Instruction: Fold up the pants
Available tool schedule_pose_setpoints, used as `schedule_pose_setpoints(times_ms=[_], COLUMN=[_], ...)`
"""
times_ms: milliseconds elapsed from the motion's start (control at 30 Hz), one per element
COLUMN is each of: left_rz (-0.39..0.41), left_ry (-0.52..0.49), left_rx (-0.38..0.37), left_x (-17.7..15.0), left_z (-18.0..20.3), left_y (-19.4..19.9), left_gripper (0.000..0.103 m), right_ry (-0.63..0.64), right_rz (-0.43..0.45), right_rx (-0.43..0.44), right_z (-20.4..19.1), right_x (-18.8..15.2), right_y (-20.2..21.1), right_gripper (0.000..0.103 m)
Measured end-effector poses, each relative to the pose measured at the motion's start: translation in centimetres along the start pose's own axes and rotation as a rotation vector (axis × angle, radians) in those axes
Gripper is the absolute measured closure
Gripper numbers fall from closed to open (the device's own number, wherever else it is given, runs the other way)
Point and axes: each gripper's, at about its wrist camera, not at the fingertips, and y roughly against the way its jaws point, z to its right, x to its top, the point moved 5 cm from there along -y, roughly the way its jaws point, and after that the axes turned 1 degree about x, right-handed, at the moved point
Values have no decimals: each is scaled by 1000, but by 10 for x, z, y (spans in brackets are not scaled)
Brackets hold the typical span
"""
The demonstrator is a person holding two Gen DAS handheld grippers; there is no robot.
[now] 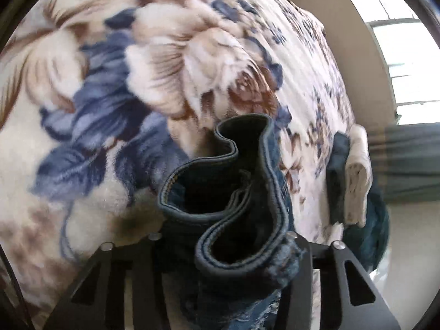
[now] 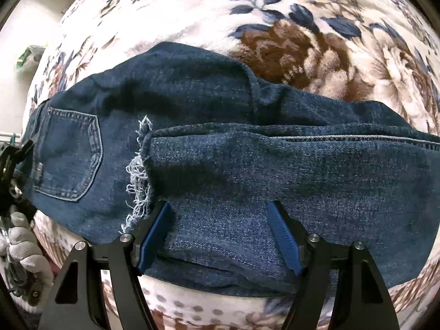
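Jeans (image 2: pixel 209 148) lie folded across the floral blanket (image 2: pixel 316 27), frayed hem over the seat. My left gripper (image 1: pixel 233 244) is clamped on a bunched hem edge, lifted. My right gripper (image 2: pixel 220 233) hangs spread apart above the denim.

The pants (image 2: pixel 220 165) are seen to be dark blue denim, matt and coarsely woven, with pale topstitching and a frayed white-thread edge (image 2: pixel 137 176). A plush, fleecy floral blanket (image 2: pixel 302 41) is noted beneath, soft-napped and matt. The right gripper (image 2: pixel 220 236) is formed of matt black plastic or metal; which cannot be told. Ribbed blue pads (image 2: pixel 283 236) and bright metal screws (image 2: pixel 313 238) are fitted. A knitted white glove (image 2: pixel 24 247) is noted at left.
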Motion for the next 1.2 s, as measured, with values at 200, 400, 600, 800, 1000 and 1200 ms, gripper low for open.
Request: schedule_pose_setpoints(times_ms=[200, 400, 600, 800, 1000, 1200], left_rz=[35, 46, -9, -112, -224, -247], left_ry=[-195, -367, -564, -760, -1024, -1105], left_rx=[14, -35, -114, -158, 9, 172], left_x=[-13, -39, -113, -224, -348, -370], left_z=[38, 103, 185, 250, 260, 251], left_y=[25, 45, 44, 4, -80, -122], left_gripper=[73, 76, 77, 78, 78, 77], right_ry=[3, -35, -212, -415, -587, -615], right_rz=[6, 11, 76, 159, 143, 109], right_rx=[-41, 28, 115, 72, 27, 40], right_z=[-1, -7, 55, 175, 293, 355], right_x=[-3, 6, 1, -22, -55, -68], right_y=[0, -3, 35, 81, 89, 85], right_gripper=[27, 28, 28, 28, 28, 27])
